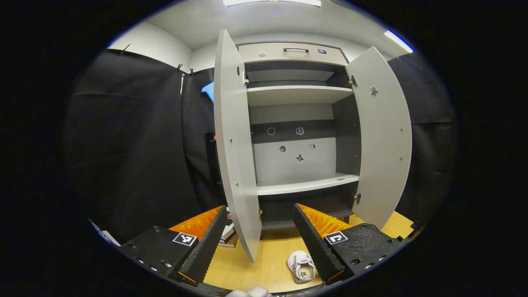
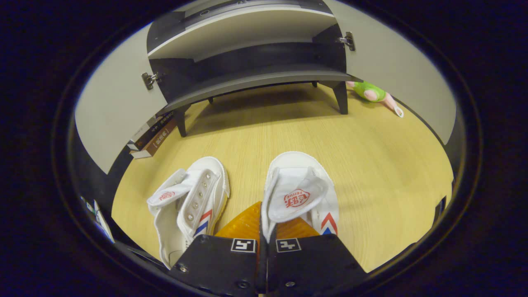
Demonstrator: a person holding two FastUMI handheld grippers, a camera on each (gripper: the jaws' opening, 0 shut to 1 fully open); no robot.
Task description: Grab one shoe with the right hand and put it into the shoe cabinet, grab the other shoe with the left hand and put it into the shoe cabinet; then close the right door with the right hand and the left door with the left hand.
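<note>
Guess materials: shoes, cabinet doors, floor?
Shoes: white canvas by the look, matte woven cloth, metal eyelets, probably rubber soles.
Cabinet doors: likely laminated board, smooth flat grey, metal hinges.
Floor: pale wood grain, slight sheen; laminate or real wood, cannot tell.

You stand on a pale wood-grain floor (image 2: 288, 136) ringed by black cloth walls (image 1: 123, 140), white wall (image 1: 152, 45) above, ceiling strip lights (image 1: 272, 2) on, books (image 2: 150, 138) stacked low, a green toy (image 2: 371, 91) lying opposite.
</note>
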